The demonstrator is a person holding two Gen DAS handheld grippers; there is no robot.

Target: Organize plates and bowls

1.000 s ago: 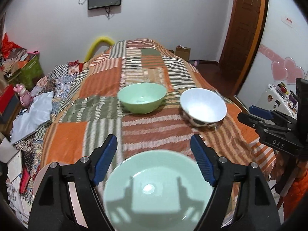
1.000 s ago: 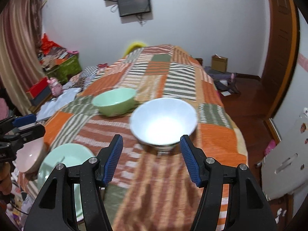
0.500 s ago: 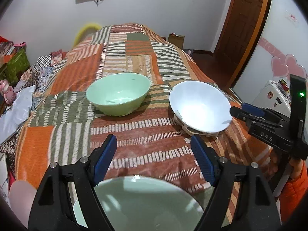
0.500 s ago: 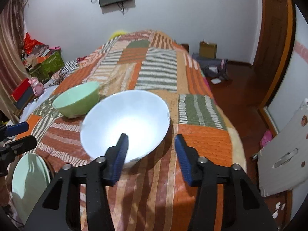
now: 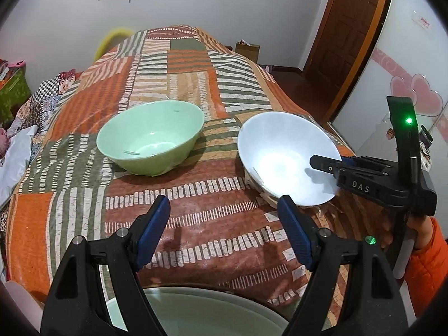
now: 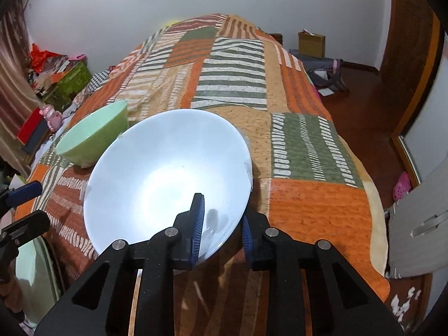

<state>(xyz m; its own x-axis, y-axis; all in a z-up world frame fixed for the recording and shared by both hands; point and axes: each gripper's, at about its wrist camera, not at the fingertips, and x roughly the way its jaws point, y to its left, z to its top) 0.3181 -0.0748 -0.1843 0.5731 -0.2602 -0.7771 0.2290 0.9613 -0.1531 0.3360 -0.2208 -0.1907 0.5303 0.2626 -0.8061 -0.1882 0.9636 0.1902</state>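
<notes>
A white bowl (image 6: 168, 168) stands on the patchwork bed cover (image 6: 308, 210), tipped a little. My right gripper (image 6: 221, 215) is shut on its near rim, one pad inside and one outside; the left wrist view shows this gripper (image 5: 322, 165) reaching in from the right over the white bowl (image 5: 280, 151). A pale green bowl (image 5: 151, 137) sits upright to its left, apart from it. My left gripper (image 5: 222, 204) hangs open over bare cover, nothing between its fingers. A pale green plate (image 5: 210, 313) lies under it at the bed's near edge.
A pale pink dish (image 5: 14, 299) shows at the lower left corner. Clutter and boxes (image 6: 64, 75) line the bed's left side. A brown door (image 5: 350, 33), a cardboard box (image 6: 310, 44) on the floor and a white cabinet (image 6: 420, 224) lie to the right.
Both grippers came forward and down toward the bowls. The right jaws went from wide apart to closed on the white bowl's near rim. The green plate slid low in the left view.
</notes>
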